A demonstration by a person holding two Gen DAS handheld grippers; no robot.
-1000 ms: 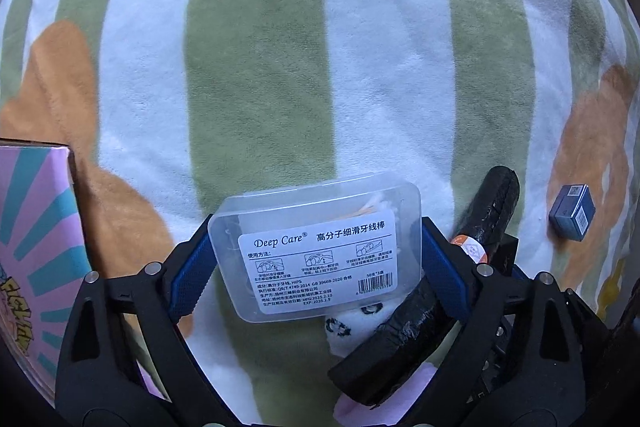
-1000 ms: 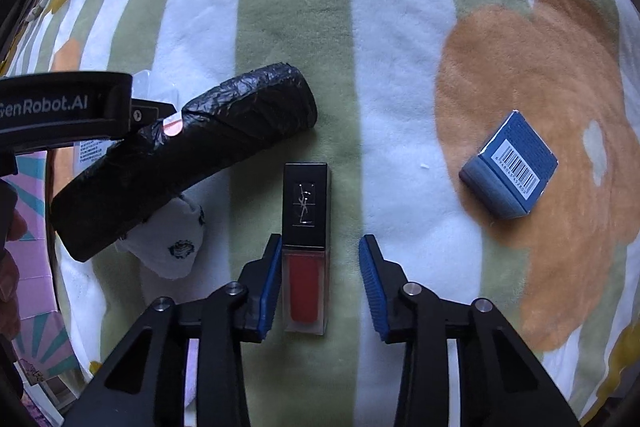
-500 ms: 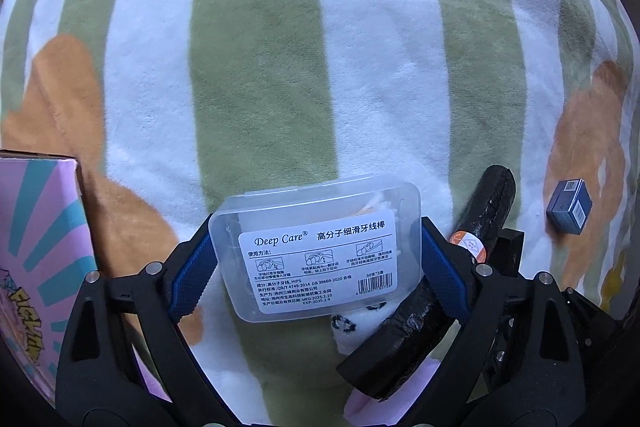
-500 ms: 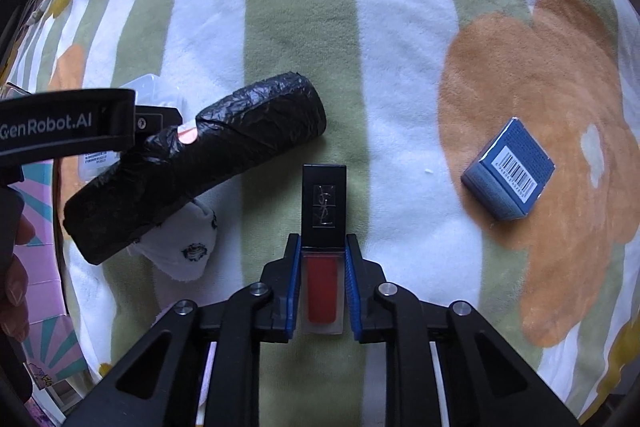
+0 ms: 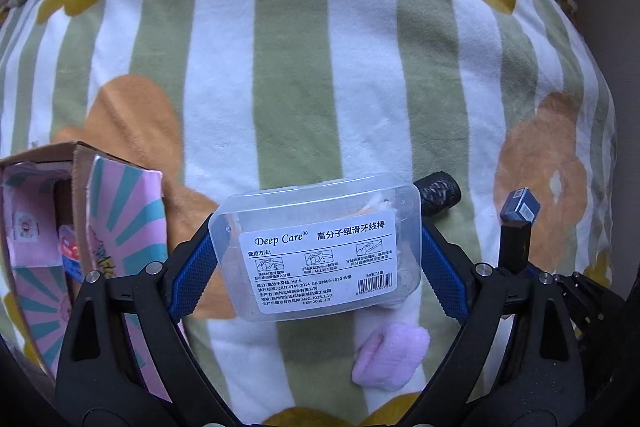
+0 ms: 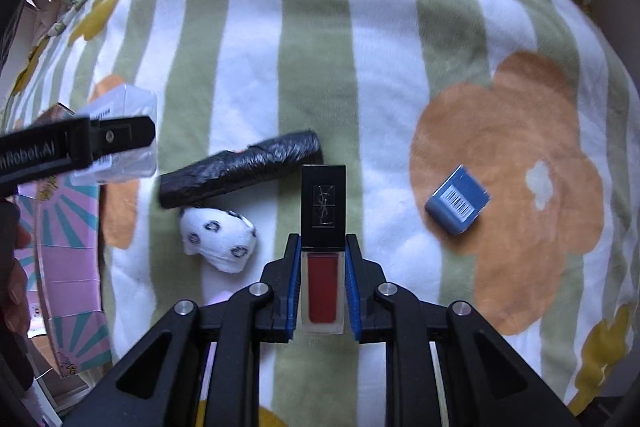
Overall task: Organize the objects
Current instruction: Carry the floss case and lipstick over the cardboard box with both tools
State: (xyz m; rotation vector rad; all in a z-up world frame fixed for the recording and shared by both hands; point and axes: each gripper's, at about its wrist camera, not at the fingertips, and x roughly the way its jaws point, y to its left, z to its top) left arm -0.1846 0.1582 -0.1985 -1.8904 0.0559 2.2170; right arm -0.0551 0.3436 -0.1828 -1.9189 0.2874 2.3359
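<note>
Underneath, a striped, flowered blanket point(image 5: 304, 67) spreads.

blanket point(image 5: 304, 75): white and sage-green stripes, with orange and mustard-yellow flowers
floss box point(image 5: 320, 251): clear plastic, white label with black print and a barcode
lip colour point(image 6: 323, 243): black cap with a faint monogram, clear body showing deep red
roll point(image 6: 244, 169): glossy black, crinkled
small carton point(image 6: 458, 198): blue, white barcode panel
sock point(image 6: 218, 237): white with black ring spots
soft bundle point(image 5: 390, 355): pale lilac-pink
cardboard box point(image 5: 120, 211): pink with teal rays, brown inside
gripper pads point(image 5: 440, 267): blue, on black frames
</note>
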